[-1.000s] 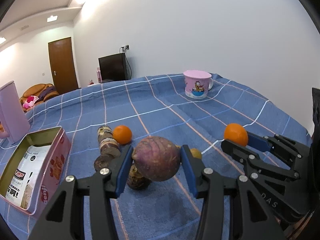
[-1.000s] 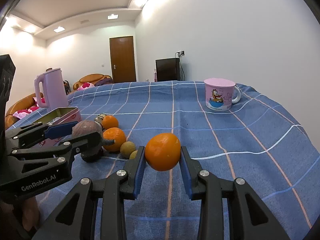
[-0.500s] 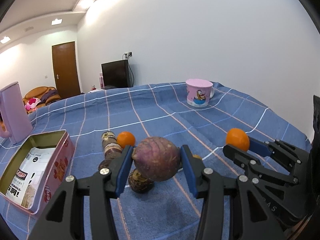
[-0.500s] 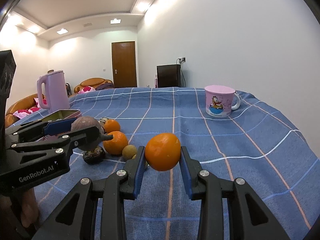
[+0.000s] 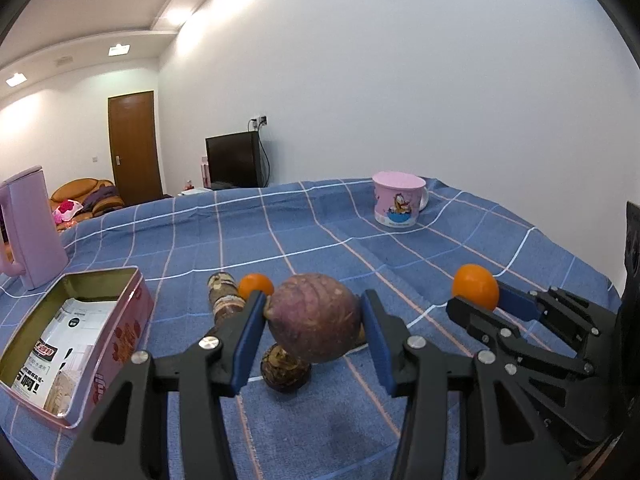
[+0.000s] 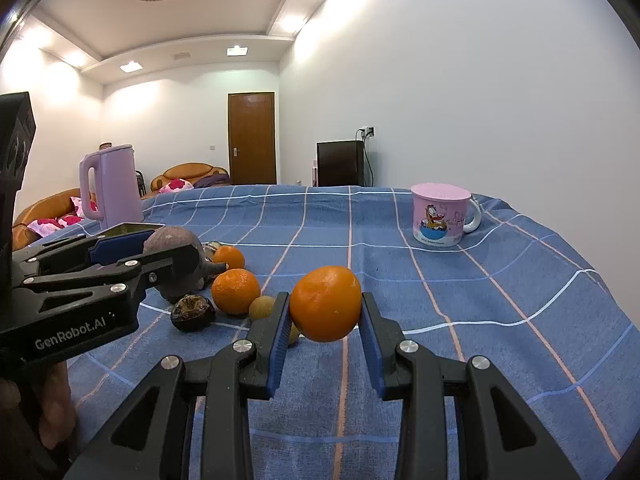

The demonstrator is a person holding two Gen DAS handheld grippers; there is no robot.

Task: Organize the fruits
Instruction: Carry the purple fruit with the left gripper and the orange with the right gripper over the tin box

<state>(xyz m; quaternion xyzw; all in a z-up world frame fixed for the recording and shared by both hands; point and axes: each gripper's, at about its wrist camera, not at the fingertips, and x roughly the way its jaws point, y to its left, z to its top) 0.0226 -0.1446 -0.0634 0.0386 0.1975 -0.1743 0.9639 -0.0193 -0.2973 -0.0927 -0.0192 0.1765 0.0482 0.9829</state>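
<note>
My left gripper [image 5: 314, 322] pinches a round purple-brown fruit [image 5: 314, 318], and my right gripper [image 6: 325, 306] pinches a round orange [image 6: 325, 303], both above the table. The open pink metal tin [image 5: 120, 328] on the left holds no fruit. Several fruits remain on the blue checked cloth [image 6: 440, 300], so I judge most work is left.

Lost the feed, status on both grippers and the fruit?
Left gripper shut on purple fruit, lifted. Right gripper shut on orange. Open tin left, path unobstructed.

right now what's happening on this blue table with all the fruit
A person holds a gripper in each hand, both lifted above the blue checked tablecloth. The left gripper is shut on a purple-brown round fruit; the right gripper is shut on an orange. Two more oranges, a dark wrinkled fruit and small tan fruits lie on the cloth. An open pink tin sits to the left, a pink mug farther back.
</note>
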